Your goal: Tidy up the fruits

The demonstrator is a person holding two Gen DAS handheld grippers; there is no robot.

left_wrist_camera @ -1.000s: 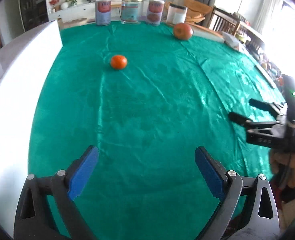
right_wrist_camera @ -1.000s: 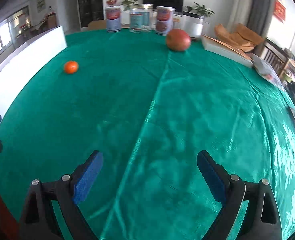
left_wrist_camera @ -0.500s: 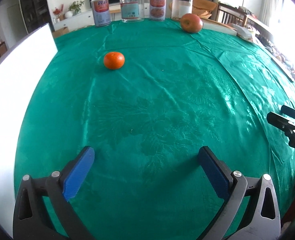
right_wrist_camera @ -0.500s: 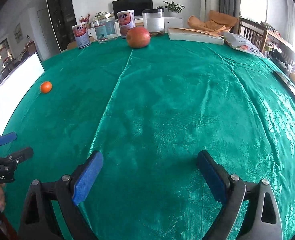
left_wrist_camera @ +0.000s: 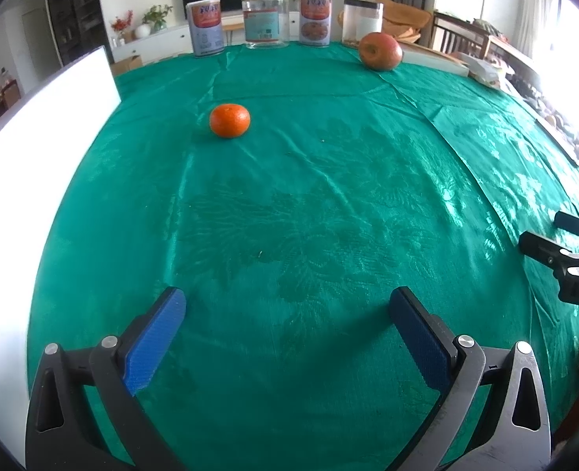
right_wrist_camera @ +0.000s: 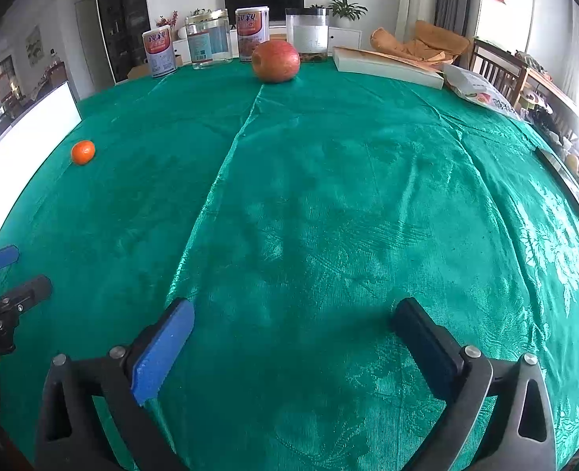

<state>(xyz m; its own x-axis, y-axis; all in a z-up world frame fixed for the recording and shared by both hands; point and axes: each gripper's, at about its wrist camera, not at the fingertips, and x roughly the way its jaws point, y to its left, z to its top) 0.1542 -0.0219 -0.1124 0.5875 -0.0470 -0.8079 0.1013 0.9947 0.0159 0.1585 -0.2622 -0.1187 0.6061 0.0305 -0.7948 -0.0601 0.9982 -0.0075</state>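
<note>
Two fruits remain unpicked, mandarin point(left_wrist_camera: 229, 120) upper left, apple point(left_wrist_camera: 380, 50) upper right of the left-wrist frame; left gripper point(left_wrist_camera: 287, 337) and right gripper point(right_wrist_camera: 291, 343), just opened wide, are empty, so an approach is judged next.

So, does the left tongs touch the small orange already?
Apart. The left wrist view shows the open left tongs well short of the orange, green cloth between.

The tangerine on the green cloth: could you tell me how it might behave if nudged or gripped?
The tangerine looks round and rests free on the smooth cloth, so a nudge would probably roll it. Its slightly flattened shape may stop it soon. It seems soft-skinned, so grip it gently.
</note>
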